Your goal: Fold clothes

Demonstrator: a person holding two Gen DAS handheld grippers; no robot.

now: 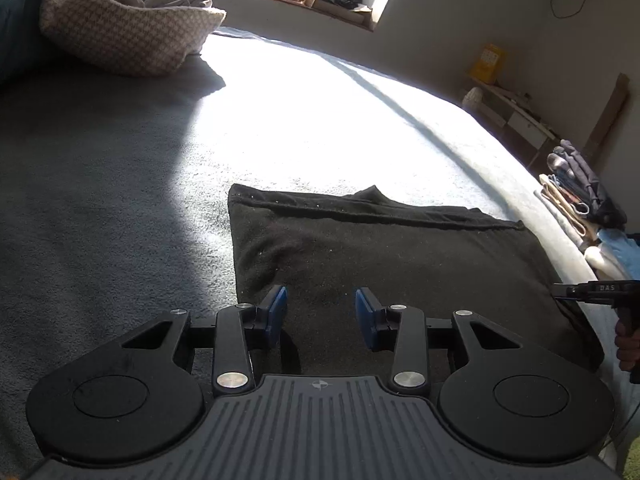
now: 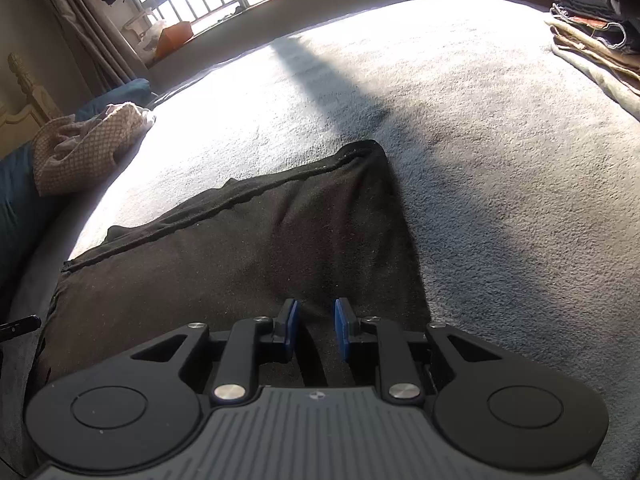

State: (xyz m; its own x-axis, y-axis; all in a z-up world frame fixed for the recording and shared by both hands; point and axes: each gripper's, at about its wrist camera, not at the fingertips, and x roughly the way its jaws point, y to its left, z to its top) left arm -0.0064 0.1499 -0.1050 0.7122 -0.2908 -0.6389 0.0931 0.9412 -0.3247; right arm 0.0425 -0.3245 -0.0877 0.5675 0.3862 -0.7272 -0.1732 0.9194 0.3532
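Now at folded black garment [image 1: 380, 248], flat on near part of grey bed [image 1: 120, 184]: soft, light, limp, thick at folded edges.
Best pinched at near hem corners. Left gripper [image 1: 321, 316] moderately parted, right gripper [image 2: 316, 330] narrow; both empty, pitched down over near edge.

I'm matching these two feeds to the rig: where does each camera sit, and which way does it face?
Left wrist: on the left gripper, looking down over the black garment toward the window; open blue pads, and a hand holding the right gripper at the right edge.
Right wrist: on the right gripper, over the garment's right side, facing the window; its pads stand apart, nothing clearly gripped.
Shared: the garment, grey bed cover, checked cloth, folded stack.
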